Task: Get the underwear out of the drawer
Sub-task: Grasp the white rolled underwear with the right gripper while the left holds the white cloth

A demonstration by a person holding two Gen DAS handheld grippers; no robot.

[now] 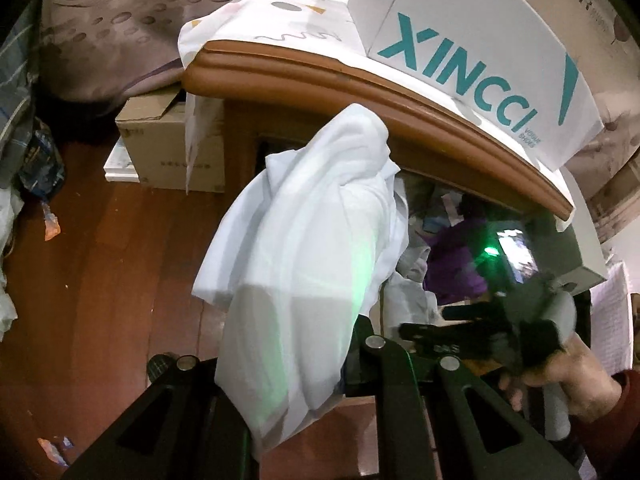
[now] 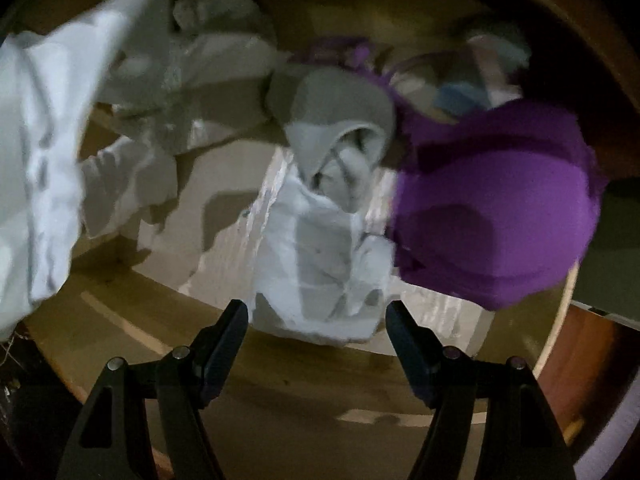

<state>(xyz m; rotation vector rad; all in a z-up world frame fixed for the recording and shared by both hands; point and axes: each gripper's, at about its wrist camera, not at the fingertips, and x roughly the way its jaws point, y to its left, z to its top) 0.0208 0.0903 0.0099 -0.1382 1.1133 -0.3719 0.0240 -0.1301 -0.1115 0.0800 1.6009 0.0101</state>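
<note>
My left gripper (image 1: 280, 352) is shut on a white piece of underwear (image 1: 304, 216), which hangs over its fingers and hides the tips; it is lifted in front of the wooden nightstand. That same white cloth (image 2: 40, 140) shows at the left edge of the right wrist view. My right gripper (image 2: 318, 316) points down into the open drawer (image 2: 280, 384), open, its fingertips just short of a crumpled white garment (image 2: 320, 248). Beside it lie a grey piece (image 2: 336, 108) and a purple bra (image 2: 492, 208). In the left wrist view a hand holds the right gripper (image 1: 424, 320) over the drawer.
A white XINCCI shoe box (image 1: 472, 40) sits on a patterned cloth on the nightstand top (image 1: 360, 76). A cardboard box (image 1: 172, 148) stands on the wooden floor (image 1: 120, 280) to the left. More pale clothes (image 2: 208, 64) fill the drawer's back.
</note>
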